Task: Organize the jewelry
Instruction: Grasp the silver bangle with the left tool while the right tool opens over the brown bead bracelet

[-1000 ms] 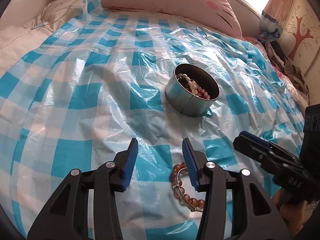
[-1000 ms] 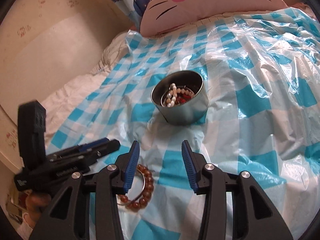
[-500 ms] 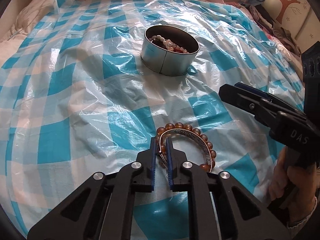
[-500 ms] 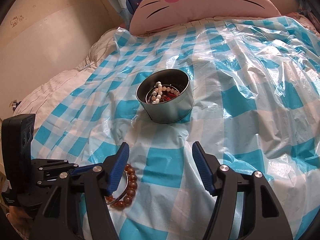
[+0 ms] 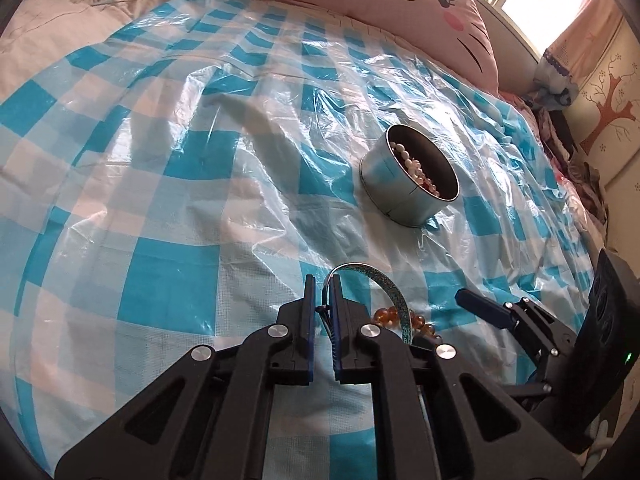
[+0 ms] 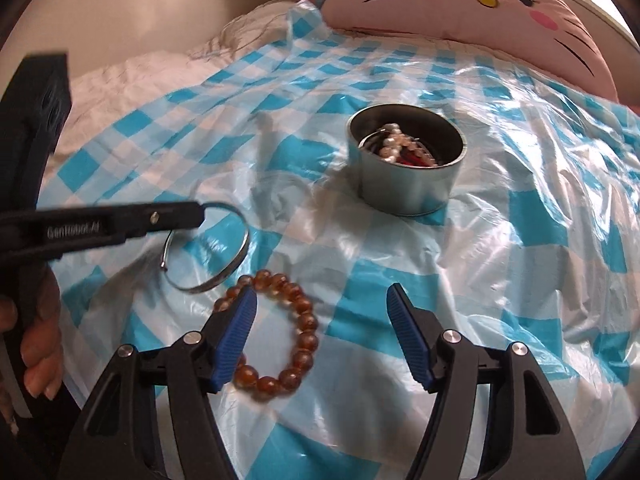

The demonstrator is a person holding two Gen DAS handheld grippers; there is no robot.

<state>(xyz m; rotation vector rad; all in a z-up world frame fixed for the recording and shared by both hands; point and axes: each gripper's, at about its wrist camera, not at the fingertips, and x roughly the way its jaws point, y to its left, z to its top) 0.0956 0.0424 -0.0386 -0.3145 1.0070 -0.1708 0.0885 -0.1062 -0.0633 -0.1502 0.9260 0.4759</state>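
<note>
My left gripper is shut on a metal bangle with a blue patterned band and holds it tilted above the sheet. In the right wrist view the bangle hangs from the left gripper. An amber bead bracelet lies flat on the sheet, and beads of that bracelet show under the bangle. My right gripper stands over the bracelet with its jaws closing. Its left finger covers one side, and the pads do not press on it. A round metal tin holds pearls and red beads farther back.
A blue and white checked plastic sheet covers the bed. A pink cat-face pillow lies at the head, with white bedding at the far left. Clothes, a curtain and a wall line the right side. A hand grips the left tool.
The left gripper shut on the bangle and lifted it off the sheet, leaving the amber bracelet lying. The right gripper widened and moved over the bracelet.
</note>
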